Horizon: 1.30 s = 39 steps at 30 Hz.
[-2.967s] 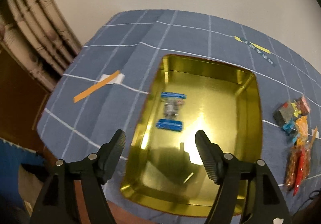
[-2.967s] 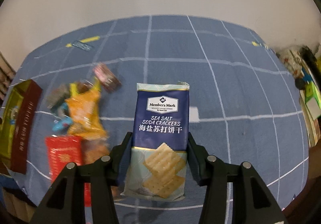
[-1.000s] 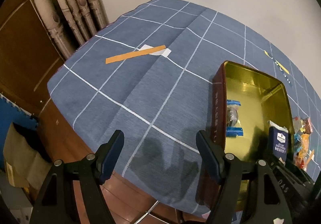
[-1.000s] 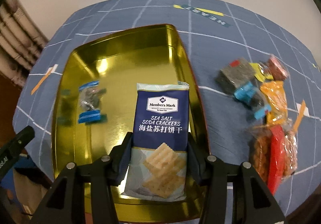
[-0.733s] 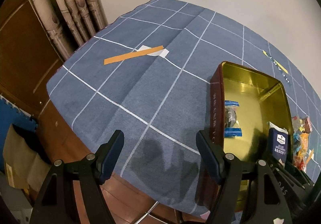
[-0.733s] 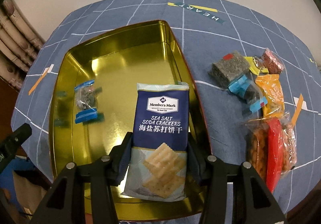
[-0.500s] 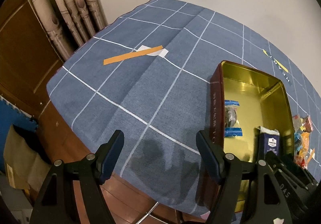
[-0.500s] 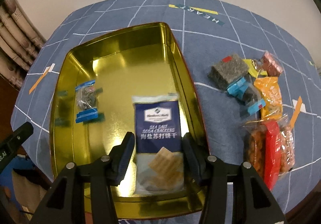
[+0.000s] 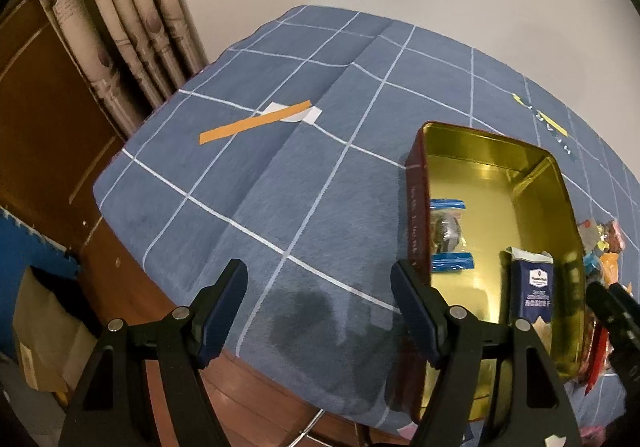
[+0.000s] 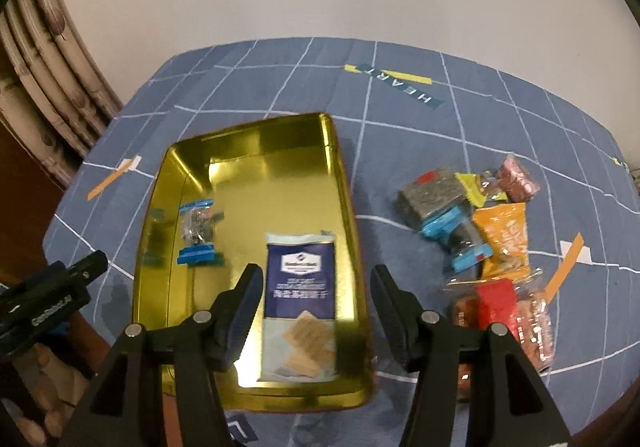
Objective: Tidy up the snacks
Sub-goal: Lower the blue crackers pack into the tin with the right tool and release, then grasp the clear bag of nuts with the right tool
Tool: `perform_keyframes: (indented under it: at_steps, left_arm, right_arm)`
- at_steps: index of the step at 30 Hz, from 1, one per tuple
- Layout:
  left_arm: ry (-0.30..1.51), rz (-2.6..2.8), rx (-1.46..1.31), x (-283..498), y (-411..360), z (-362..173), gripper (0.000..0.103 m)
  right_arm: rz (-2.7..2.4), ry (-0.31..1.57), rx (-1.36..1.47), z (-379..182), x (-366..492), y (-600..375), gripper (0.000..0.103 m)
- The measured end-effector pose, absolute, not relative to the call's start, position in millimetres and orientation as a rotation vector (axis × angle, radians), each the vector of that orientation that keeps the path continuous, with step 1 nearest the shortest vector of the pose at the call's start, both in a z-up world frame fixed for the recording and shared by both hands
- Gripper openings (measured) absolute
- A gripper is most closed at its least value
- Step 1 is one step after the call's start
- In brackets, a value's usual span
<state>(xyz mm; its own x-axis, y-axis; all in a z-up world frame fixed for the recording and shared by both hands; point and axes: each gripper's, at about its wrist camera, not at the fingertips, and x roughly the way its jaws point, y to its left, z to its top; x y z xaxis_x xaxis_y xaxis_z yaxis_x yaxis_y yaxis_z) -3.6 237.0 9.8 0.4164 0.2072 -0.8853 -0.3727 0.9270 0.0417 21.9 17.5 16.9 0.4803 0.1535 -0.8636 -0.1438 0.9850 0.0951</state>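
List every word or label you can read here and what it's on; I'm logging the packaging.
"HEART": printed strip on the blue tablecloth.
Cracker packet in the gold tin: logo and text lines too blurred to read.
Red outer wall of the tin: gold lettering, illegible.
Loose snack wrappers: print too small.

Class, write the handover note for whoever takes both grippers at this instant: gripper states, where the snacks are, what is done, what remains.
Right gripper: open, empty, above the gold tin.
Left gripper: open, empty, over the tablecloth beside the tin.
Done: cracker pack and blue-ended candy lie in the tin.
Left: the snack pile to the tin's right is yet to go in.
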Motion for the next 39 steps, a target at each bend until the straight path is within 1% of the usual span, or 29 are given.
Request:
perform_keyframes:
  at_steps: [10, 19, 28, 31, 39]
  left_arm:
    - [1.067, 0.305, -0.127, -3, 208, 22, 0.071]
    - [1.079, 0.208, -0.07, 2, 159, 28, 0.071]
    - [1.119, 0.132, -0.056, 1, 119, 27, 0.071]
    - [1.13, 0.116, -0.041, 1, 105, 26, 0.071]
    - [1.15, 0.044, 0.001, 5, 63, 26, 0.071]
  right_arm:
    - [0.18, 1.056, -0.019, 25, 25, -66, 0.057]
    - [0.083, 1.121, -0.063, 7, 16, -147, 0.057]
    - [0.125, 1.196, -0.146, -25, 3, -156, 0.057]
    - [0.121, 1.205, -0.174, -34, 3, -154, 0.057]
    - [0.127, 1.195, -0.144, -47, 10, -160, 0.057]
